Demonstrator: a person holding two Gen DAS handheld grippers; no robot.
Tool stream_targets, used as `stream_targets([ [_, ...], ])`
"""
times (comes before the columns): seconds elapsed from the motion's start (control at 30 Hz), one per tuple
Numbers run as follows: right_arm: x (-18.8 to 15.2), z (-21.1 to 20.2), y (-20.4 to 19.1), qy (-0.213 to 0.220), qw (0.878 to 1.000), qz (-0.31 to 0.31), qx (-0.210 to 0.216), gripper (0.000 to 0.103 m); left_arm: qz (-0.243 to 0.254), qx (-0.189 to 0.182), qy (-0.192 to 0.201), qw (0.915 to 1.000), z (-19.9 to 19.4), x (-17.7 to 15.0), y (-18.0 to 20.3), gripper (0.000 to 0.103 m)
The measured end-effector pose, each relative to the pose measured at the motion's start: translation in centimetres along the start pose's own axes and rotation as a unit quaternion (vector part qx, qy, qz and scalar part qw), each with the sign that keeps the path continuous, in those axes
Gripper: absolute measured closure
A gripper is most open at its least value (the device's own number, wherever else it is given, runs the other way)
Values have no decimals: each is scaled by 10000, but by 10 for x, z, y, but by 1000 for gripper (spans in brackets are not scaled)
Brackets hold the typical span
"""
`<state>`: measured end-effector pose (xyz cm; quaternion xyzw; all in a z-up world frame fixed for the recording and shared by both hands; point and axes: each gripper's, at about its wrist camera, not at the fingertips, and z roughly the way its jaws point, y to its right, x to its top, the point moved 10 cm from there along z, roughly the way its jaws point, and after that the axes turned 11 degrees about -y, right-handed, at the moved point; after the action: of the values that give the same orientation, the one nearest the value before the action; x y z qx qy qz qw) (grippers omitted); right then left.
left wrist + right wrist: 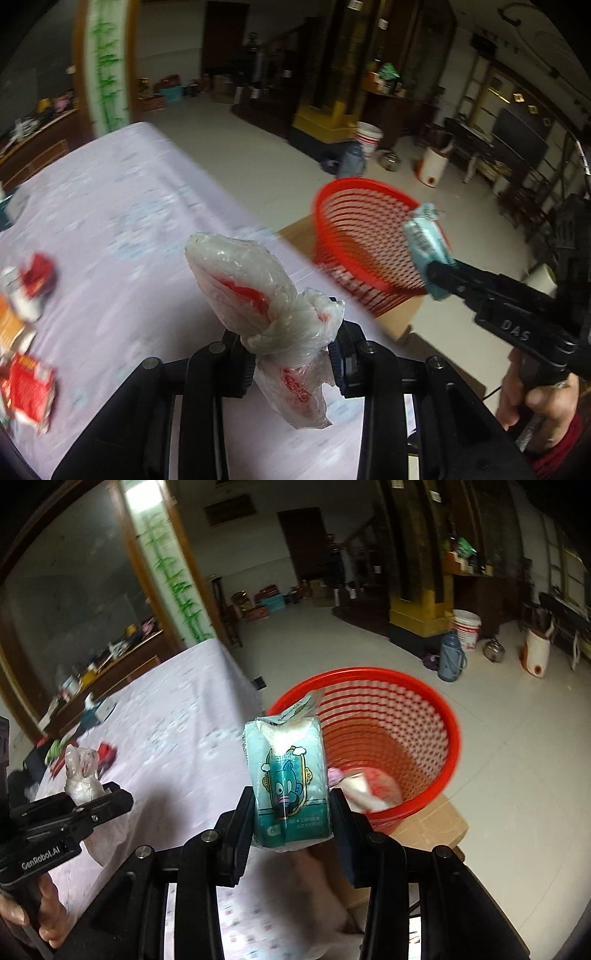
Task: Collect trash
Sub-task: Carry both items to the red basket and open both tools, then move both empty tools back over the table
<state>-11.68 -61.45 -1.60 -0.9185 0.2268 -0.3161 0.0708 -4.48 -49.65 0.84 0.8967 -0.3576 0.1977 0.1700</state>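
My left gripper (293,354) is shut on a knotted clear plastic bag (255,291) with red print, held above the table's near edge; it also shows in the right wrist view (83,775). My right gripper (291,812) is shut on a teal tissue pack (290,771) and holds it just left of the red mesh basket (402,716). In the left wrist view the pack (426,243) hangs at the basket's (354,225) near rim. Some crumpled trash (365,786) lies inside the basket.
The table with its pale lilac cloth (110,206) holds red and orange wrappers (27,391) at the left. The basket stands on a cardboard box (432,823) beside the table. Buckets (467,627) and a flask (450,657) stand on the floor beyond.
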Motion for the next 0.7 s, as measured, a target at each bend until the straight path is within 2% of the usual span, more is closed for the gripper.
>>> stream_targets([
  [0.17,26,4,30,19,9988,446,178,58,184,-445,-216,9986,34,38,43,71],
  [0.33,45,18,49,-35,9973,706,201,58,239,-628,-399,9969,76,70,66,71],
  [0.37,48,20,50,-55,9973,714,189,57,266,-633,-406,9968,83,75,70,70],
  [0.4,52,23,55,-50,9974,703,111,55,287,-613,-412,9969,89,79,71,62],
  [0.43,56,25,60,-32,9975,710,41,54,284,-578,-405,9971,97,85,72,59],
  [0.5,60,26,69,-75,9970,771,-16,50,255,-553,-417,9973,103,88,73,45],
  [0.7,63,9,82,79,9971,760,-29,47,94,-698,-315,9970,92,89,58,42],
])
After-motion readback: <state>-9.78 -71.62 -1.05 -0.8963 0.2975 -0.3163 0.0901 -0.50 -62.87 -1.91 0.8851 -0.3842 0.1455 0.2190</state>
